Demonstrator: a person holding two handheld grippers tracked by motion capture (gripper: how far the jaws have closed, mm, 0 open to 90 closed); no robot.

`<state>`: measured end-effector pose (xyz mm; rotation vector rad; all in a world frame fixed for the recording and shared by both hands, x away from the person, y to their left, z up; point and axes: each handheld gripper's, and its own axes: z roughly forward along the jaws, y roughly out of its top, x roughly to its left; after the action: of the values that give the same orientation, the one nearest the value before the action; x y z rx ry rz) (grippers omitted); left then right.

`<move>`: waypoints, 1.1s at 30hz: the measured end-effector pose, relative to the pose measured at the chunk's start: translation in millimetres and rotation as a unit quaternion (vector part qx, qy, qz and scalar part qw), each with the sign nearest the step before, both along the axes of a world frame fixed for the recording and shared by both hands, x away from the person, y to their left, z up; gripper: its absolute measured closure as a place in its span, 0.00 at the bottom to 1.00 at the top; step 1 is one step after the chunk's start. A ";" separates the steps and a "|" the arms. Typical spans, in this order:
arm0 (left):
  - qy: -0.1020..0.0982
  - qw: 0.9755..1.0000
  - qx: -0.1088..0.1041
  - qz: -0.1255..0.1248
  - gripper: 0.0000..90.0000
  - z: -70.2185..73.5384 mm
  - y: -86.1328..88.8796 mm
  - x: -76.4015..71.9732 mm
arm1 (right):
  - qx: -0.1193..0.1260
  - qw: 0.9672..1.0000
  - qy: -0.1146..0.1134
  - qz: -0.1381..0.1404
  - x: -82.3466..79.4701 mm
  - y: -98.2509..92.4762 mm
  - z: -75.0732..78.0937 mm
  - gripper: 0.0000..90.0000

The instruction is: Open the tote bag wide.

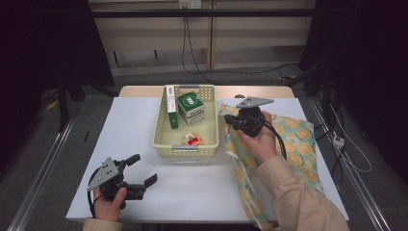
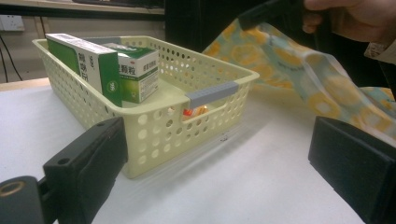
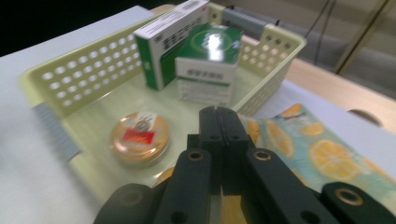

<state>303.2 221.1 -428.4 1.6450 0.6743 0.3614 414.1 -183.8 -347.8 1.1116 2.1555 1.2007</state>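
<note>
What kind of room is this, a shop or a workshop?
Most likely a lab or recording room, not a shop: a lone white table between dark curtains, loose cables hanging from a wall socket, and floor rails alongside. A person works there with handheld grippers.

A white table (image 1: 144,144) stands on a grey floor (image 1: 43,159), with a pale wooden edge (image 1: 144,90) showing along its far side. Behind it runs a beige panelled wall (image 1: 154,38) carrying a socket (image 1: 188,4), from which black cables (image 1: 185,43) hang down to the floor. Dark curtains (image 1: 43,38) close in both sides, and metal rails (image 1: 38,178) flank the table under dim light.
</note>
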 end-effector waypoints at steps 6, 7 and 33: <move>-0.001 1.000 -0.001 -0.002 0.05 0.1 0.4 -0.3 | 0.030 0.999 0.025 -0.002 10.9 -3.6 -13.7 0.95; -0.001 1.000 -0.001 -0.003 0.05 0.1 0.6 -0.3 | 0.030 0.999 0.025 -0.002 10.9 -3.6 -13.7 0.95; 0.001 1.000 0.005 -0.002 0.05 -0.2 -1.7 -1.6 | 0.010 0.998 0.054 0.035 -90.4 -66.5 -20.5 0.30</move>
<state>301.5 219.5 -428.5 1.6559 0.6713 0.3600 323.7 -250.3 -368.3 1.1430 2.2860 1.2193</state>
